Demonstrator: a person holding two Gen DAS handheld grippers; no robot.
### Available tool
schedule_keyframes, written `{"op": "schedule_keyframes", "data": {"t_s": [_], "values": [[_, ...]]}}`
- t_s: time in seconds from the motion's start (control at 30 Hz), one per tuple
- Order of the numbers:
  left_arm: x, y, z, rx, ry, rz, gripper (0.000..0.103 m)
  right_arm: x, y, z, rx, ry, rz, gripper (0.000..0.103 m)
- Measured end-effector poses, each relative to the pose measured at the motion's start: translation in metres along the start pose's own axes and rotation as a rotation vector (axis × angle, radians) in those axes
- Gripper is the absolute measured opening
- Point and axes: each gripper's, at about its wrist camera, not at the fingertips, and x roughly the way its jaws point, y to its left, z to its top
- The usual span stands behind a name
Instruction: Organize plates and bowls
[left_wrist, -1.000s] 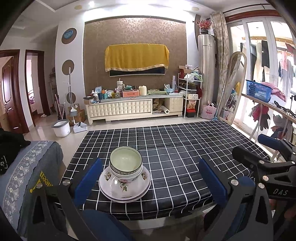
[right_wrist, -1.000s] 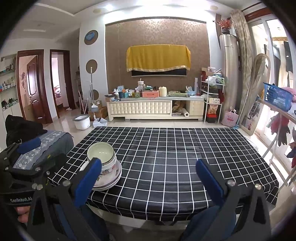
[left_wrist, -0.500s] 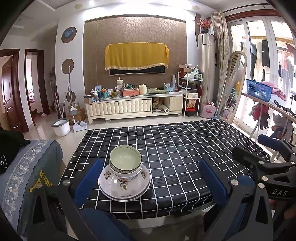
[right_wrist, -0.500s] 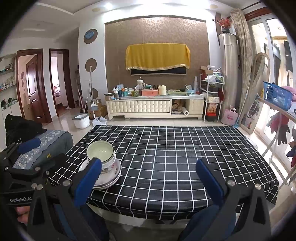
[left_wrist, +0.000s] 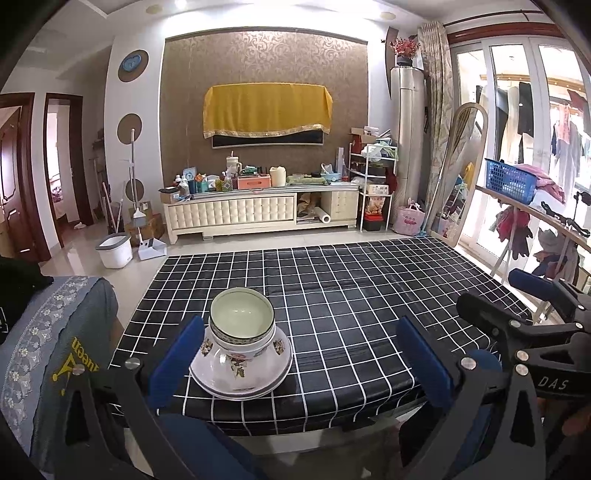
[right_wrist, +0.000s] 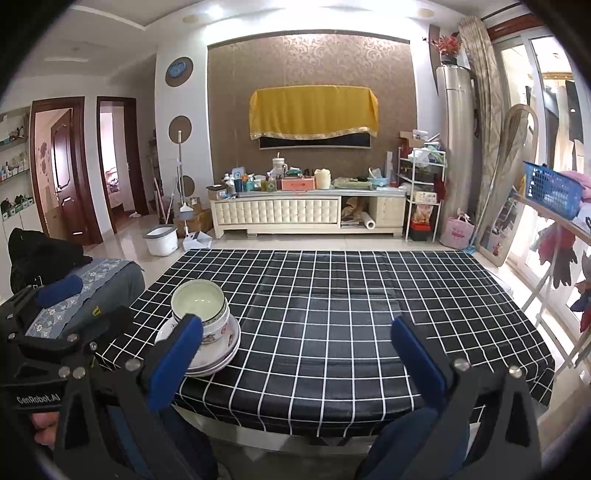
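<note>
The bowls (left_wrist: 242, 326) were nested on stacked plates (left_wrist: 241, 373), consolidated presumably for tidiness, while both the left gripper (left_wrist: 299, 354) and the right gripper (right_wrist: 295, 350) were held spread apart and empty.

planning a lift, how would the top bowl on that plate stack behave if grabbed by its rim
The top bowl looks like glazed ceramic: probably rigid, slippery and chippable. It sits nested in a flowered bowl on plates, so pushing it may shift the stack.
</note>
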Motion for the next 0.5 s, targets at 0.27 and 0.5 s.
{"op": "schedule_keyframes", "data": {"t_s": [0.27, 0.5], "values": [[-0.0026, -0.0014, 0.0004, 0.01, -0.009, 0.014, 0.103, -0.0016, 0.0021, -0.0006, -0.003, 0.001, 0.002, 0.103], [-0.0034, -0.0015, 0.0, 0.004, -0.009, 0.017, 0.103, -0.002, 0.0007, -0.0029, -0.004, 0.006, 0.004, 0.103]]}}
